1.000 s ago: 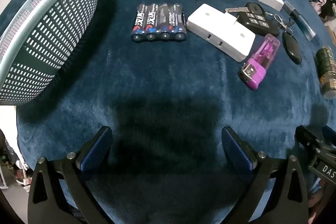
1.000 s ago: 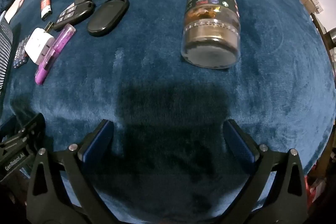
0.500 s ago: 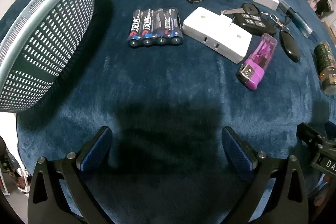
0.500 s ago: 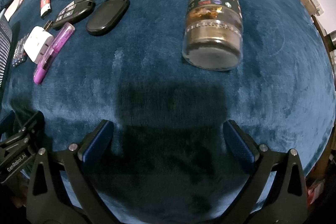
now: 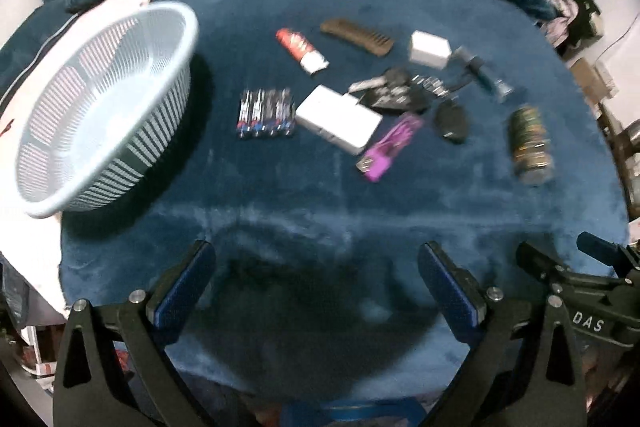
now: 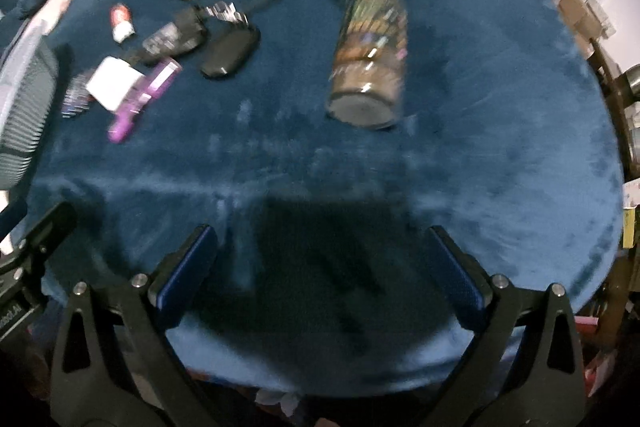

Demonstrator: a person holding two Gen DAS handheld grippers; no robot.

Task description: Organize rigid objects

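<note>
Two grippers are hanging over a round table with a soft blue cover (image 5: 304, 195). The left gripper (image 5: 316, 279) is holding its blue fingers wide apart, with nothing between them. The right gripper (image 6: 322, 261) is doing the same, wide apart and holding nothing. Both pictures are blurry.

A pale basket (image 5: 100, 107) with many little holes is sitting at the left side of the table, and it is looking empty. Right of it, a pack of batteries (image 5: 266, 113) is lying flat. Just beside the batteries, a white box (image 5: 340, 117) is lying, and a purple lighter (image 5: 390, 147) is resting by its right end. Black keys (image 5: 396, 93) are sitting just behind the white box, with a dark oval fob (image 5: 451, 119) to their right.

Farther away, a red lighter (image 5: 301, 50), a brown comb (image 5: 358, 35) and a small white plug (image 5: 430, 49) are lying in a row. A dark tube (image 5: 484, 77) is lying right of the plug.

On the right side, a jar (image 6: 370, 59) is lying on its side, well apart from the rest, with its round end facing the right gripper.
</note>
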